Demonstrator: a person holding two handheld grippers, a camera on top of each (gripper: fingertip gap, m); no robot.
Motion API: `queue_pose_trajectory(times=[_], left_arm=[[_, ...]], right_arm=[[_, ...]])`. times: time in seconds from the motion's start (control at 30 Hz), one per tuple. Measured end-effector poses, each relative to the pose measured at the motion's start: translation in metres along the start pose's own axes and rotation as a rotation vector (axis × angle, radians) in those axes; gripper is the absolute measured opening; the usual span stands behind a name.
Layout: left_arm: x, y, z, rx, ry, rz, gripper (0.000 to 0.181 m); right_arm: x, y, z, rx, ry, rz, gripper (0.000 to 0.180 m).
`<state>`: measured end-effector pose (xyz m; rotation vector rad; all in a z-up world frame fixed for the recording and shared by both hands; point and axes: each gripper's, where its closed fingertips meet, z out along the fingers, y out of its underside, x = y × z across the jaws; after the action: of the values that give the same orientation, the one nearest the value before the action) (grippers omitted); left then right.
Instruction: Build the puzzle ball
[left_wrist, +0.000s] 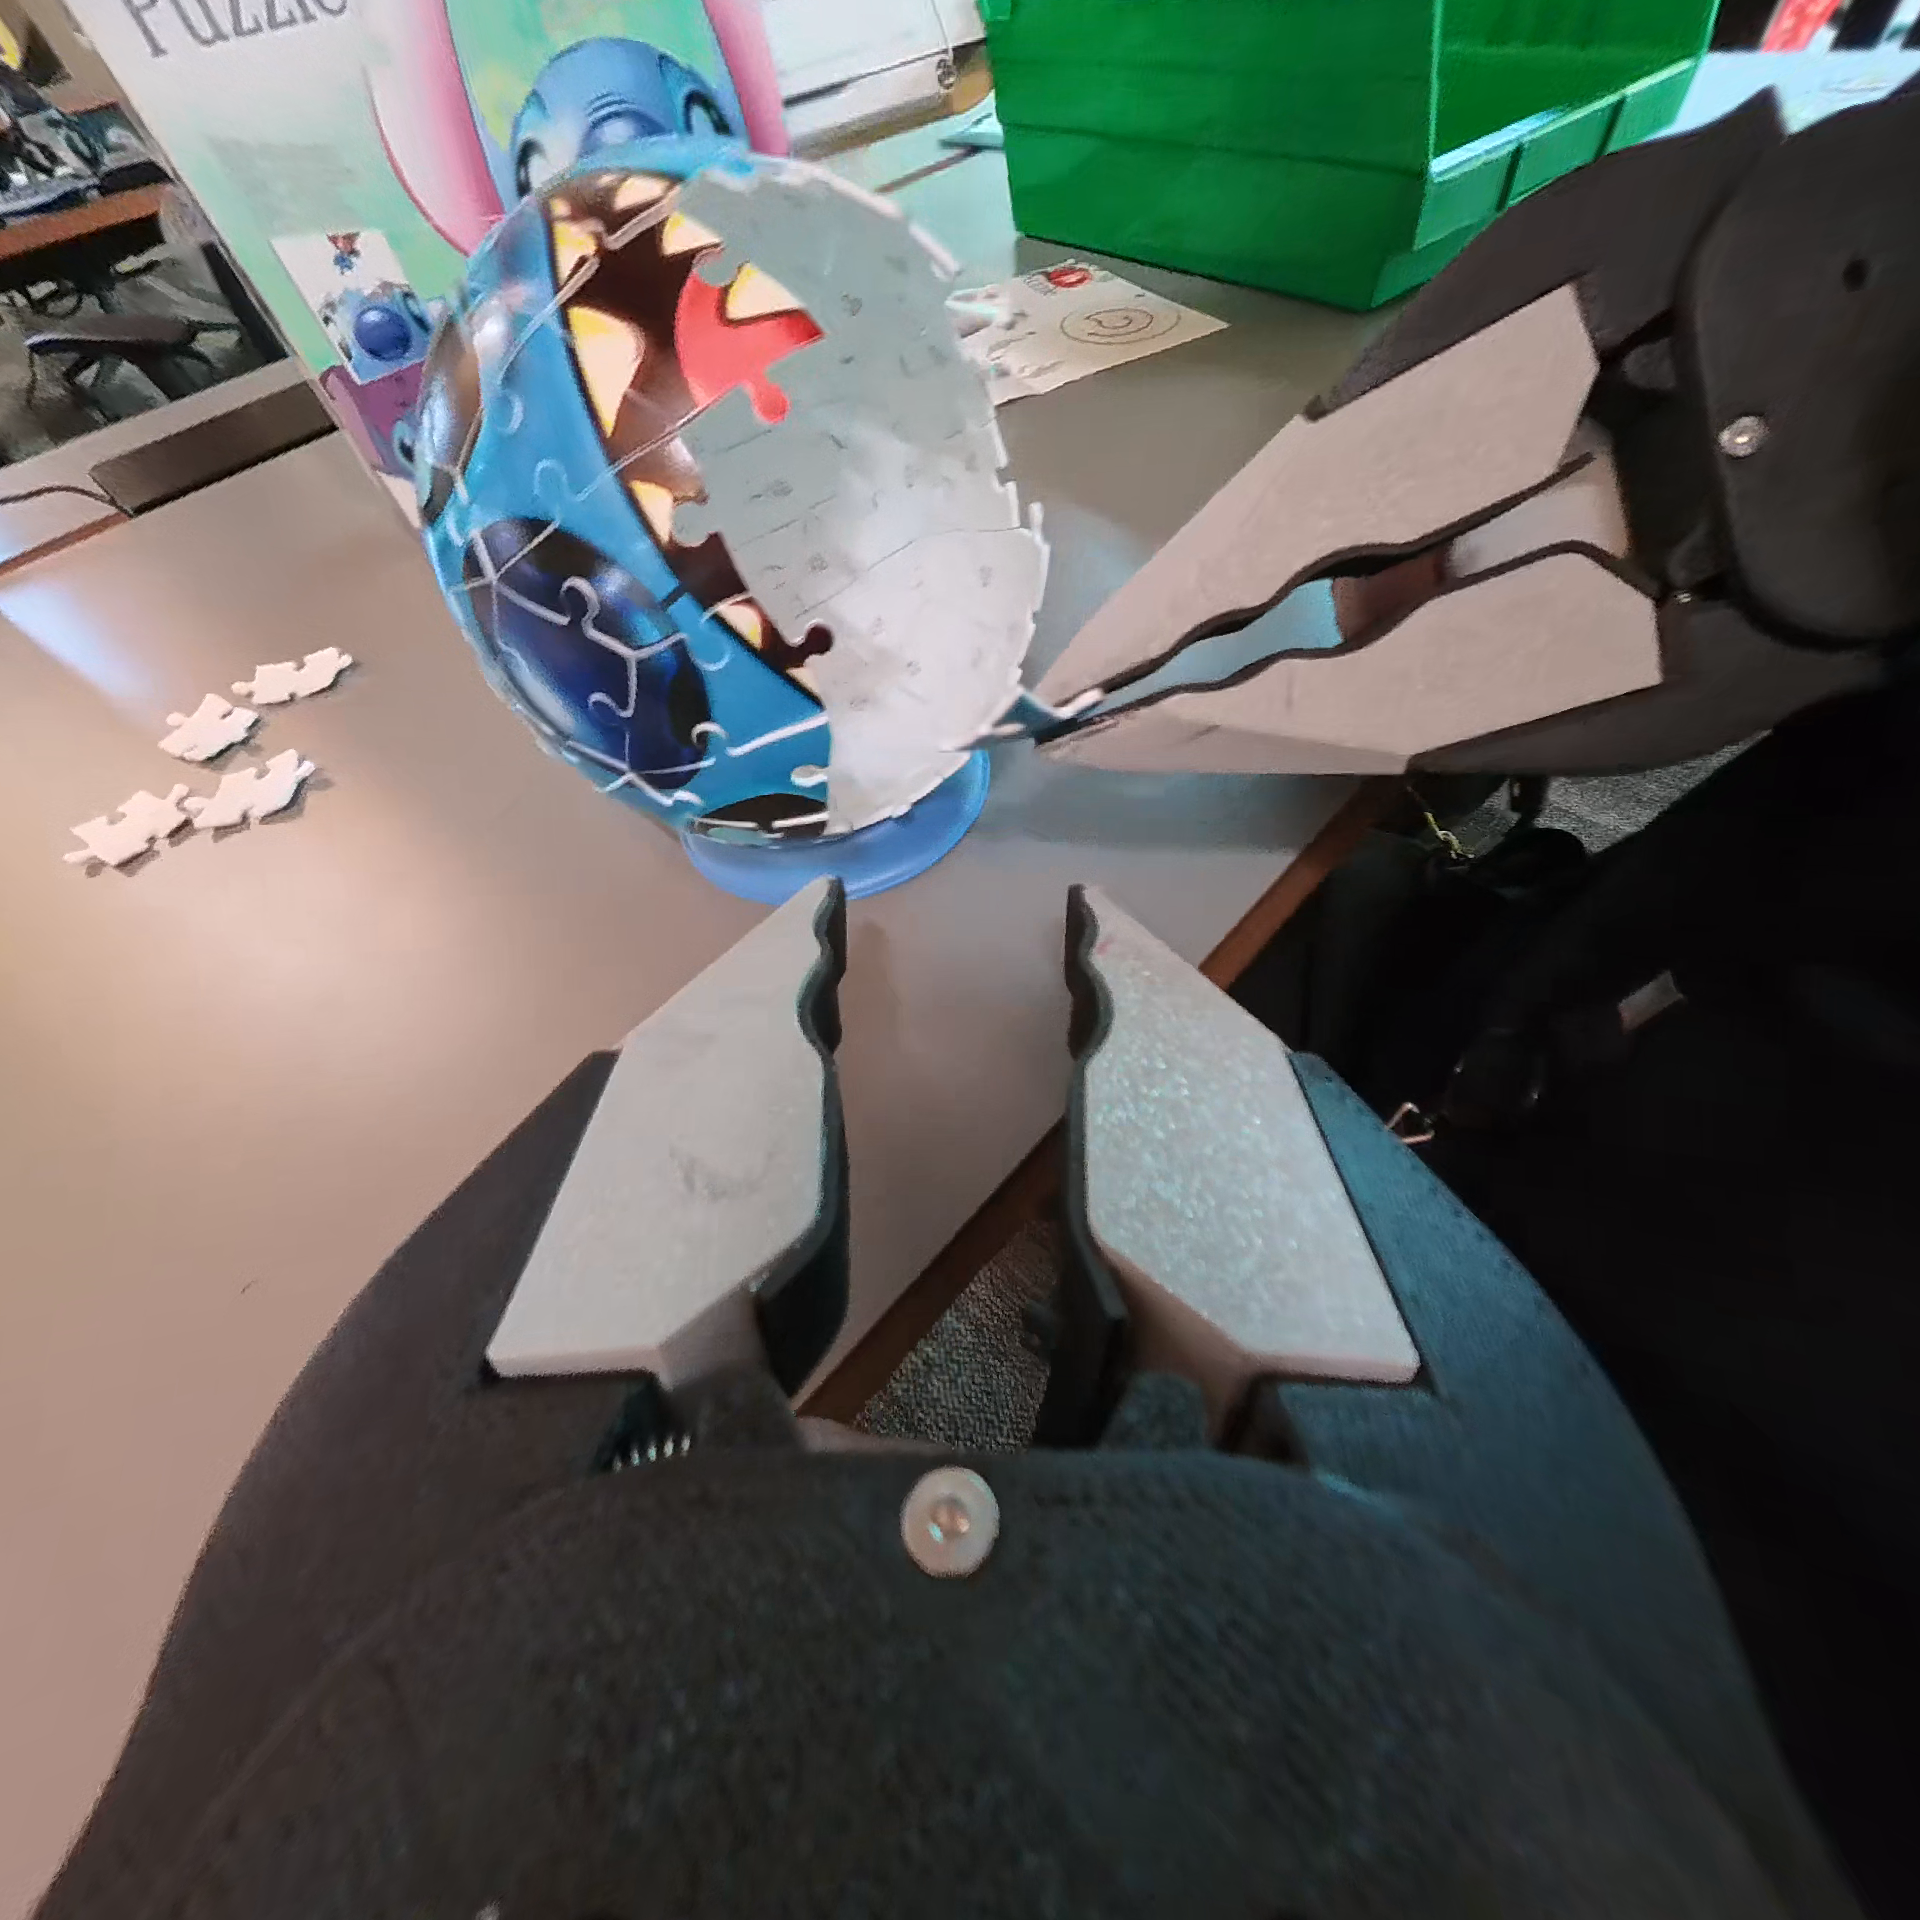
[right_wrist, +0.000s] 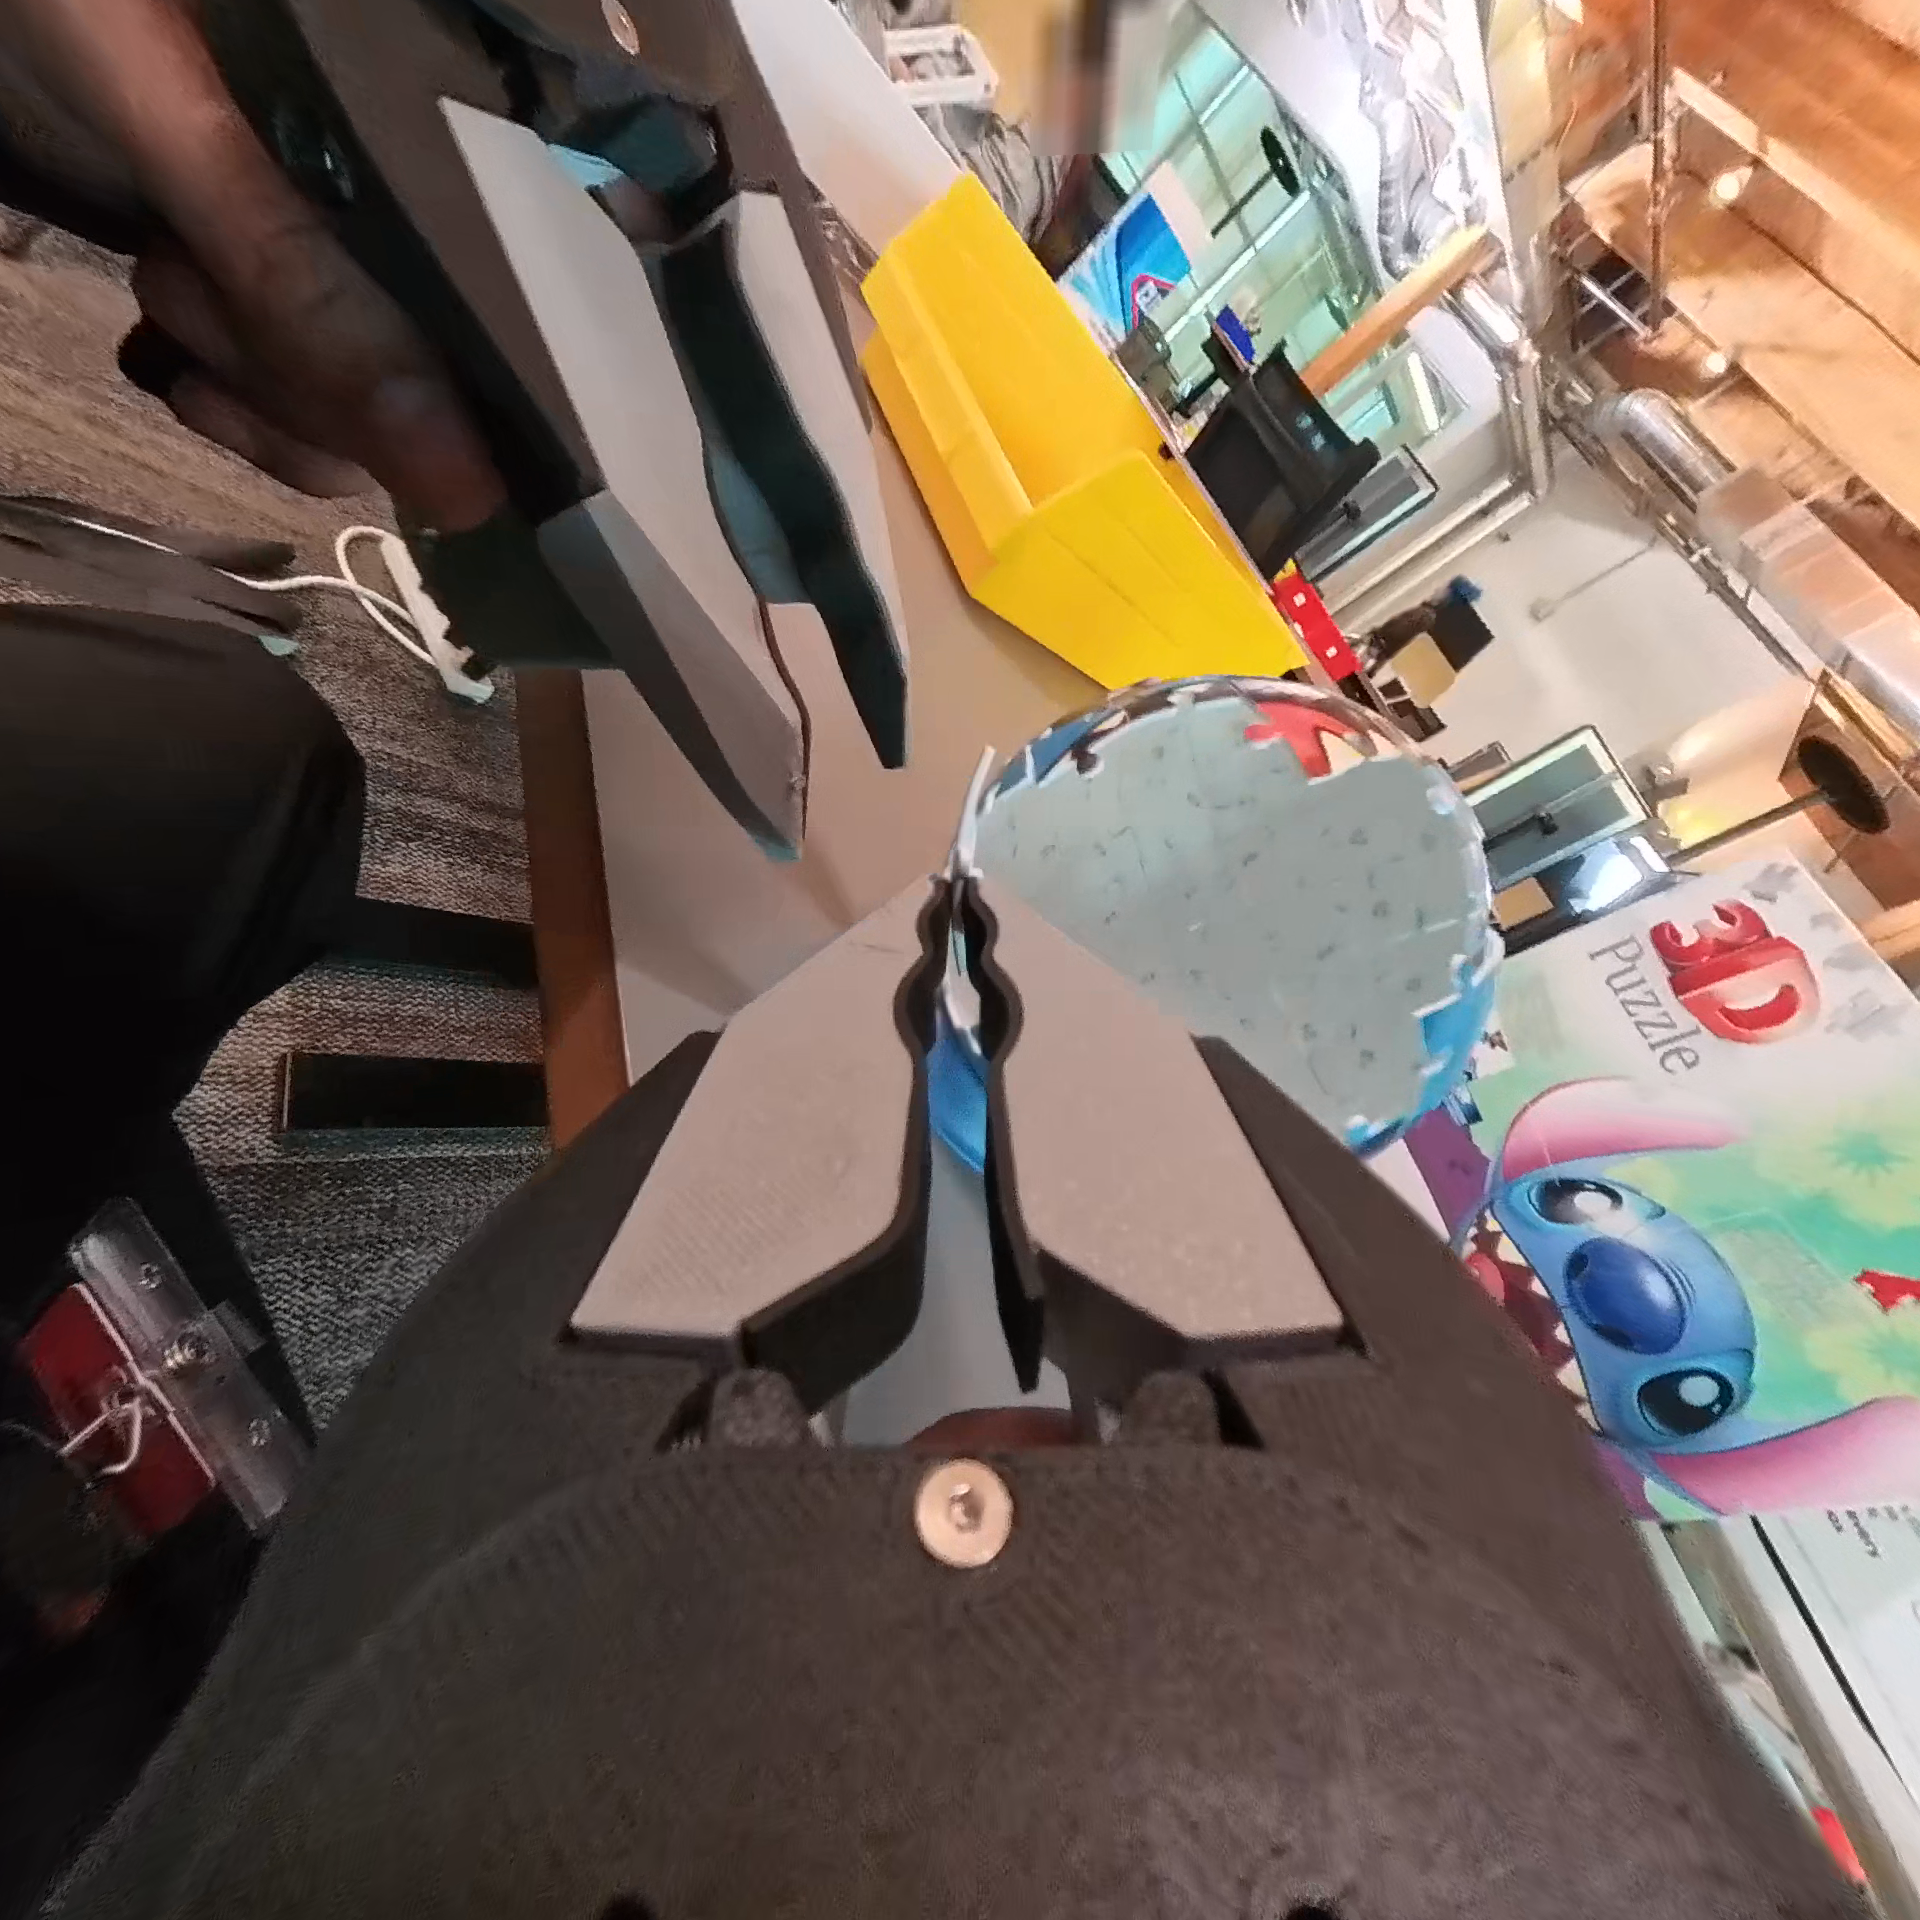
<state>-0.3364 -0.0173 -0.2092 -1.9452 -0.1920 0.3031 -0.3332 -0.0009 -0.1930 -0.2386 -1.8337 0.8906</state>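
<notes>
The partly built puzzle ball (left_wrist: 582, 582) is a blue printed shell with its grey inner side (left_wrist: 894, 540) showing. It stands tilted on a blue ring stand (left_wrist: 790, 873) on the table. My right gripper (left_wrist: 1049, 722) comes in from the right and is shut on the shell's lower rim. In the right wrist view the right gripper (right_wrist: 961, 894) pinches that rim, with the ball (right_wrist: 1247, 883) just beyond. My left gripper (left_wrist: 956, 914) is open and empty, just short of the stand; it also shows in the right wrist view (right_wrist: 836, 800). Several loose white pieces (left_wrist: 208, 769) lie to the left.
The puzzle box (left_wrist: 343, 208) stands behind the ball and shows in the right wrist view (right_wrist: 1714, 1195). A green bin (left_wrist: 1299, 135) and a paper sheet (left_wrist: 1091, 322) are at the back right. A yellow bin (right_wrist: 1039, 468) sits farther along the table. The table edge (left_wrist: 1278, 914) runs close on the right.
</notes>
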Motion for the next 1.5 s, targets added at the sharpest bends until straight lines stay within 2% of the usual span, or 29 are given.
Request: queue_pose_trajectory(times=[0.33, 0.53, 0.73, 0.87, 1.07, 1.23, 1.33, 1.43, 1.5], left_arm=[[0.004, -0.011, -0.002, 0.035, 0.004, -0.008, 0.040], [0.000, -0.003, -0.002, 0.008, 0.016, -0.032, 0.042], [-0.008, -0.002, -0.009, 0.027, -0.003, -0.082, 0.042], [-0.027, 0.002, -0.012, 0.012, -0.073, -0.129, 0.042], [-0.061, -0.002, -0.016, 0.021, -0.110, -0.204, 0.043], [-0.103, -0.001, -0.012, 0.018, -0.140, -0.221, 0.043], [-0.124, -0.004, 0.000, 0.016, -0.113, -0.259, 0.043], [-0.145, -0.009, 0.008, 0.047, -0.116, -0.273, 0.045], [-0.156, -0.010, 0.010, 0.064, -0.119, -0.285, 0.045]], right_arm=[[-0.004, -0.010, 0.003, 0.054, -0.036, 0.007, 0.000], [0.004, -0.005, -0.013, 0.069, -0.049, -0.009, 0.000], [0.035, 0.028, -0.044, 0.018, 0.020, -0.008, 0.000], [0.067, 0.073, -0.058, -0.107, 0.095, -0.063, 0.000], [0.094, 0.135, -0.066, -0.303, 0.088, -0.163, 0.000], [0.103, 0.167, -0.066, -0.373, 0.040, -0.045, 0.000], [0.107, 0.171, -0.061, -0.374, 0.024, 0.045, 0.000], [0.104, 0.179, -0.056, -0.410, 0.004, 0.045, 0.000], [0.098, 0.188, -0.051, -0.450, -0.024, 0.050, 0.008]])
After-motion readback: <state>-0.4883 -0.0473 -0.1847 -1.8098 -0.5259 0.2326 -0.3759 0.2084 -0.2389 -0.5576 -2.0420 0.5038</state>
